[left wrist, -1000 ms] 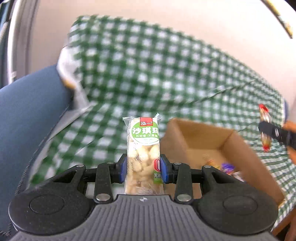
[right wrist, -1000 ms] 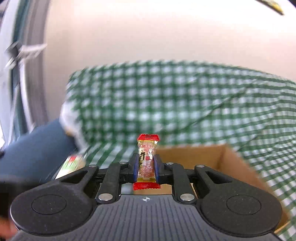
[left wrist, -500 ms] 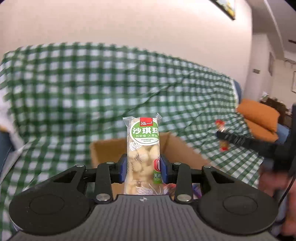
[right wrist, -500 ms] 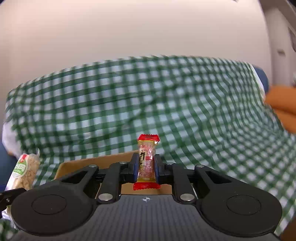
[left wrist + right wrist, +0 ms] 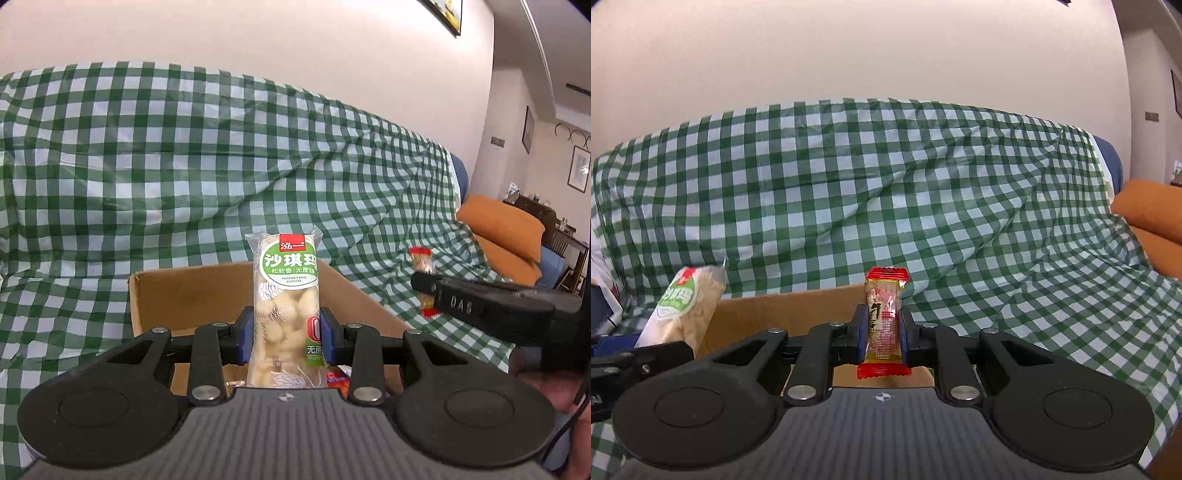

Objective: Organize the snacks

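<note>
My left gripper (image 5: pixel 286 334) is shut on a tall clear snack pack with a green label (image 5: pixel 286 291), held upright over the near edge of an open cardboard box (image 5: pixel 192 295). A few wrapped snacks show inside the box under the fingers. My right gripper (image 5: pixel 884 334) is shut on a small red-and-gold candy packet (image 5: pixel 884 317), upright, just before the same box (image 5: pixel 783 314). In the left wrist view the right gripper (image 5: pixel 428 284) reaches in from the right with its candy packet (image 5: pixel 421 260). In the right wrist view the green-label pack (image 5: pixel 683 306) appears at the left.
The box sits on a sofa draped with a green-and-white checked cloth (image 5: pixel 184 166). Orange cushions (image 5: pixel 506 236) lie at the right end, with a chair and framed pictures beyond. A person's hand (image 5: pixel 554 391) shows at the right edge, behind the right gripper.
Both views swung rightward across the sofa: the blue armrest left the picture and the orange cushions came in. The box now sits centred before both grippers. Both grips are unchanged.
</note>
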Motion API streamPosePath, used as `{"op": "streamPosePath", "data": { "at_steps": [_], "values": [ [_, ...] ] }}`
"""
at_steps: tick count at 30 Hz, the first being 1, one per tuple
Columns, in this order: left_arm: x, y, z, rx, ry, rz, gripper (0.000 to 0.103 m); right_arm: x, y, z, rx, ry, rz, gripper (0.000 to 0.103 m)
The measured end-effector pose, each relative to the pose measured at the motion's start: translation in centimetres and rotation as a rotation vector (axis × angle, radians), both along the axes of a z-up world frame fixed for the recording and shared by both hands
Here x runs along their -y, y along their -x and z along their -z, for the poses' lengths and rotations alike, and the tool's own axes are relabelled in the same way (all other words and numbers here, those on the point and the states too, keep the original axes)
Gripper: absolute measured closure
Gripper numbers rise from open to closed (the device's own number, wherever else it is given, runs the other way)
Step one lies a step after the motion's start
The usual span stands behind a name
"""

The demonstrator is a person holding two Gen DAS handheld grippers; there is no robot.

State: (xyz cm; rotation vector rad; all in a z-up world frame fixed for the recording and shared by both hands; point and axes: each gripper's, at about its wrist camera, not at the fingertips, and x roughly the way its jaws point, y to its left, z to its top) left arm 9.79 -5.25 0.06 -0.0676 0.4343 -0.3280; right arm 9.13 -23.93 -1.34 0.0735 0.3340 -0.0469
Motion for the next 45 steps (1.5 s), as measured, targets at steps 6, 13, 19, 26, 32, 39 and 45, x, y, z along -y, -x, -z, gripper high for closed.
{"op": "streamPosePath", "data": {
  "at_steps": [6,13,19,26,32,39,45],
  "values": [
    [-0.5,-0.8,0.1,-0.008,0.023,0.003,0.064,-0.7,-0.8,0.5,-0.018,0.01,0.0,0.086],
    [-0.3,-0.3,-0.2,0.024,0.054,0.027,0.033,-1.6,-1.9,1.0,-0.063,0.027,0.008,0.056],
    [-0.4,1.2,-1.0,0.066,0.051,0.06,0.033,-1.4,-1.7,0.7,-0.049,0.004,0.04,0.044],
    [-0.6,4.6,-4.2,0.113,0.054,0.034,0.023,-0.6,0.4,-1.0,-0.005,-0.044,0.075,0.008],
    [-1.1,8.3,-6.4,0.056,0.053,-0.017,0.016,1.5,4.1,-4.0,-0.007,-0.076,0.062,0.001],
    [-1.1,12.0,-2.5,-0.083,-0.036,-0.151,0.0,2.3,8.8,-0.3,-0.112,-0.023,-0.009,0.001],
    [-1.5,11.5,0.6,-0.174,-0.102,-0.192,0.0,1.6,9.8,0.9,-0.155,0.06,-0.037,0.001]
  ]
}}
